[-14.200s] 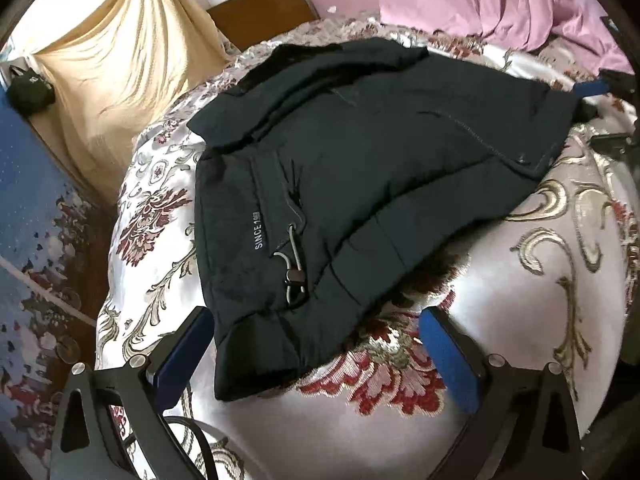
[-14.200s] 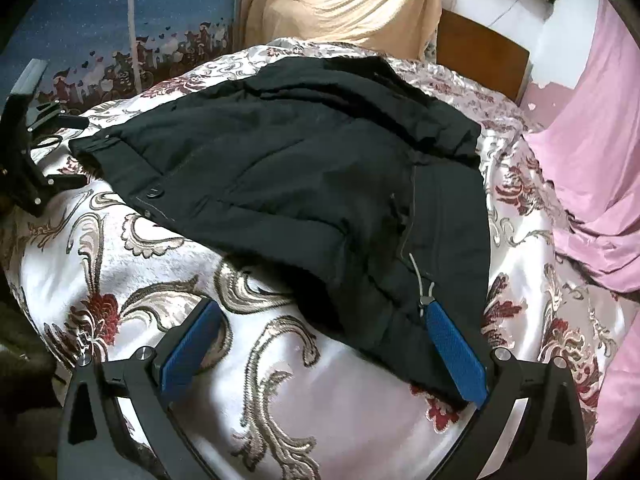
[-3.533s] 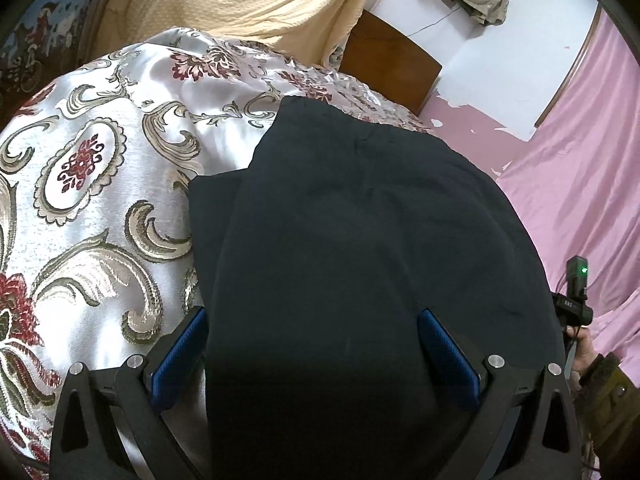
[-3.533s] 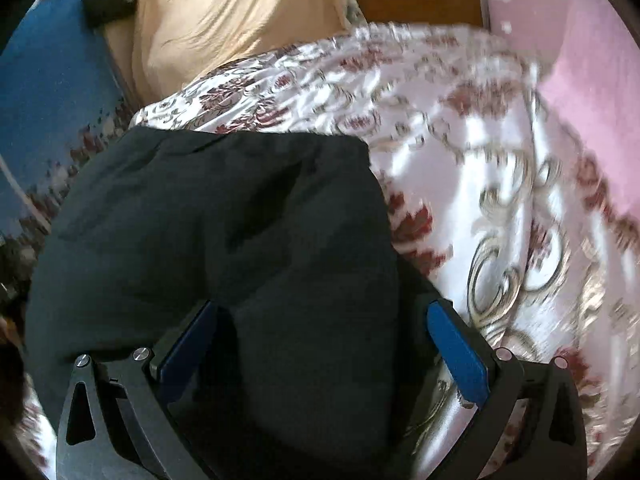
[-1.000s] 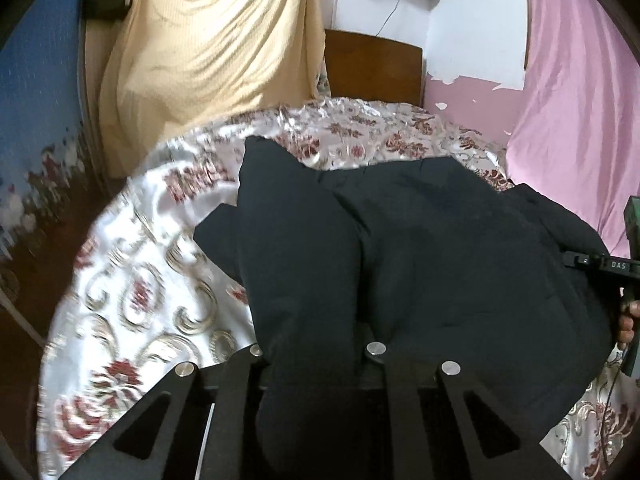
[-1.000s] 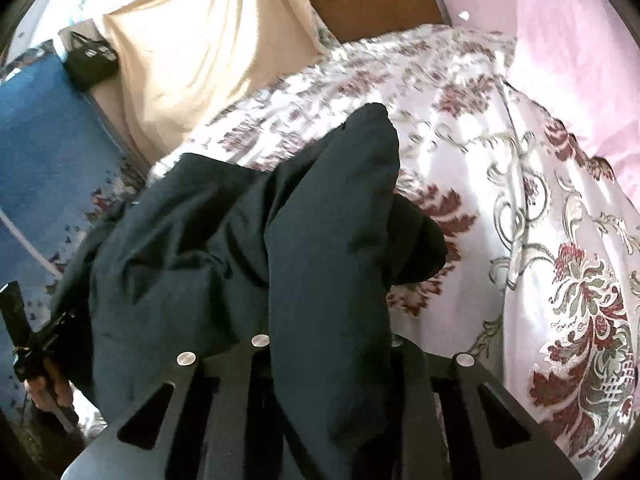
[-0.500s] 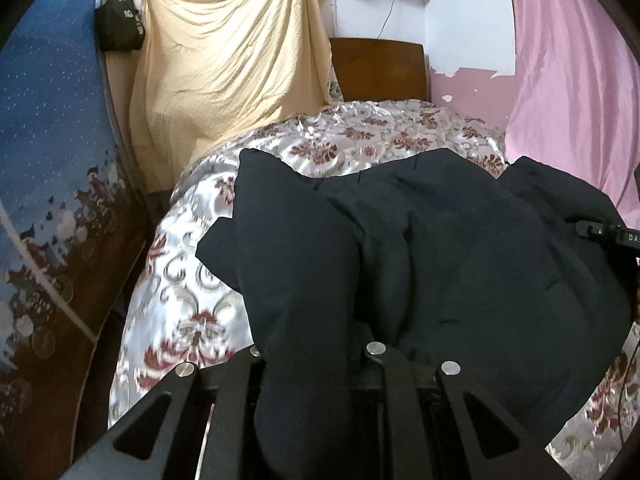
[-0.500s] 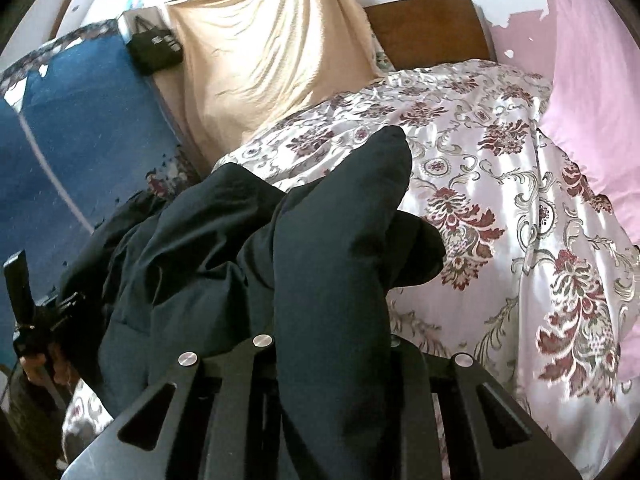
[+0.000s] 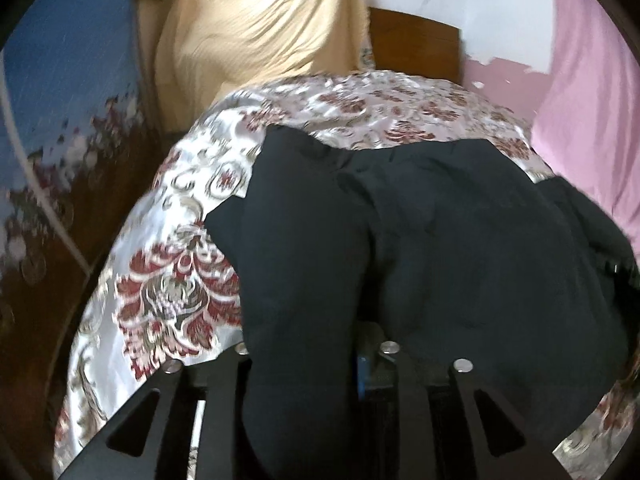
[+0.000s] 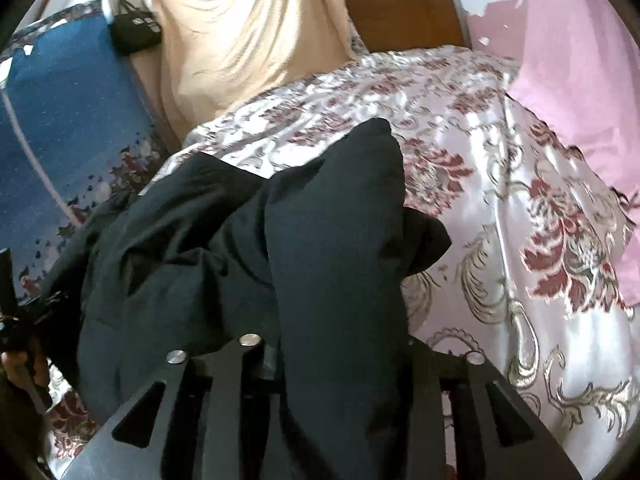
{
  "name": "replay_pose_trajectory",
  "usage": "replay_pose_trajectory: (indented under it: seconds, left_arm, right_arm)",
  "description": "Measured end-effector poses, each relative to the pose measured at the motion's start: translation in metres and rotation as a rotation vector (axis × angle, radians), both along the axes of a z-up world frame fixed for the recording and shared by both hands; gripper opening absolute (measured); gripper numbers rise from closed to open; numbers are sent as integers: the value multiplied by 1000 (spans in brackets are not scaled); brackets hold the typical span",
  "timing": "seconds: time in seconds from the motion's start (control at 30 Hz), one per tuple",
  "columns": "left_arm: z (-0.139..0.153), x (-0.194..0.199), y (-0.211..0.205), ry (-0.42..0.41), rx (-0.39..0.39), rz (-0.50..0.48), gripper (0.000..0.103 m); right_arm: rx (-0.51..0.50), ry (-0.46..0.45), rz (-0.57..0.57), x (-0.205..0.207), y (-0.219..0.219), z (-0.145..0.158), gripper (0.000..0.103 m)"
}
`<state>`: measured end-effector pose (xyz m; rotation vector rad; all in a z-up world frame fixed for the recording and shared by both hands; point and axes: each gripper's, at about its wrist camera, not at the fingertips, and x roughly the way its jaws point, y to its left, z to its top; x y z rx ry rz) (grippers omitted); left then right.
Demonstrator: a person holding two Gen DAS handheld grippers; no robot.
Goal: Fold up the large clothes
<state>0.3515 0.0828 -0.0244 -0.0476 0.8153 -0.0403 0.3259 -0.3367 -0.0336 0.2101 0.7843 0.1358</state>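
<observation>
— Since half a second ago, has anything been shifted?

— Both views have been tipped downward: less of the wall is seen above the bed now, and more of the bedspread is taken in on either side. The garment has been kept bunched in both grippers, as it was then.

— How are the grippers seen to be set?

— The left gripper (image 9: 316, 364) is drawn together, and a thick fold of the black jacket (image 9: 440, 248) is pinched between its fingers, the cloth spilling over the black frame. The right gripper (image 10: 340, 356) is likewise pressed together on a raised fold of the jacket (image 10: 332, 248); the blue pads are hidden almost wholly by fabric.

— And where is the jacket found?

— It is held up at the near edge by both grippers, while the rest is draped across the floral satin bedspread (image 9: 168, 280). In the right wrist view, bare bedspread (image 10: 540, 240) is seen to the right of the garment. At the far left edge of that view, the hand on the left gripper's handle (image 10: 24, 364) is partly seen.

— What is made out farther back?

— A wooden headboard (image 9: 416, 48) is seen at the far end of the bed. A yellow cloth (image 9: 260, 24) is hung to its left, a pink curtain (image 9: 592, 80) to its right, and a blue patterned panel (image 10: 60, 120) is set along the left side. A small black bag (image 10: 134, 32) is hung near the top of the yellow cloth. Some blur is present throughout.
</observation>
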Motion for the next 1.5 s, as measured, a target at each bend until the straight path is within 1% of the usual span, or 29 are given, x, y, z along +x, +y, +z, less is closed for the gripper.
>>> replay_pose_trajectory:
  seconds: [0.03, 0.07, 0.1, 0.13, 0.17, 0.2, 0.23, 0.3, 0.33, 0.43, 0.6, 0.7, 0.87, 0.97, 1.2, 1.4, 1.5]
  left_arm:
    - [-2, 1, 2, 12, -13, 19, 31]
    - [-4, 2, 6, 21, -30, 41, 39]
    - [-6, 2, 8, 25, -39, 60, 55]
    - [-7, 2, 12, 23, -53, 78, 67]
    - [-8, 0, 16, 10, -74, 101, 81]
    - [-7, -3, 19, -8, -90, 123, 83]
    - [-6, -5, 22, -23, -101, 146, 83]
    - [-4, -6, 24, -23, -105, 165, 90]
    - [-3, -7, 23, -22, -107, 162, 90]
    - [2, -13, 18, -35, -98, 149, 90]
    - [6, -23, 11, -51, -97, 132, 92]
    - [11, -32, 9, -65, -110, 136, 92]
    - [22, -51, 8, -103, -143, 160, 93]
    - [30, -66, 5, -142, -158, 143, 93]
    - [49, -108, -14, -229, -123, 88, 99]
    - [54, -138, -36, -249, -83, 21, 100]
    - [58, -155, -46, -275, -50, 1, 100]
  right_arm:
    - [-1, 5, -6, 0, -1, -2, 39]
    - [-3, 11, -18, 1, -2, -4, 45]
    - [6, 13, -27, 0, -4, -5, 60]
    - [17, 14, -32, 0, -5, -7, 71]
    - [18, 15, -37, -1, -5, -8, 76]
    - [6, 16, -53, -2, -5, -9, 84]
    - [-16, 16, -70, -3, -4, -9, 90]
    - [-48, 3, -88, -5, -4, -8, 95]
    - [-59, -9, -98, -8, -4, -7, 97]
    - [-67, -23, -114, -15, -2, -1, 99]
    - [-70, -77, -129, -31, 4, 10, 99]
    - [-65, -114, -131, -43, 10, 17, 100]
    - [-85, -184, -126, -66, 25, 30, 100]
    - [-93, -217, -112, -80, 35, 39, 100]
    - [-109, -272, -85, -111, 55, 53, 100]
    - [-94, -312, -75, -144, 67, 60, 100]
    - [-117, -334, -65, -158, 74, 64, 100]
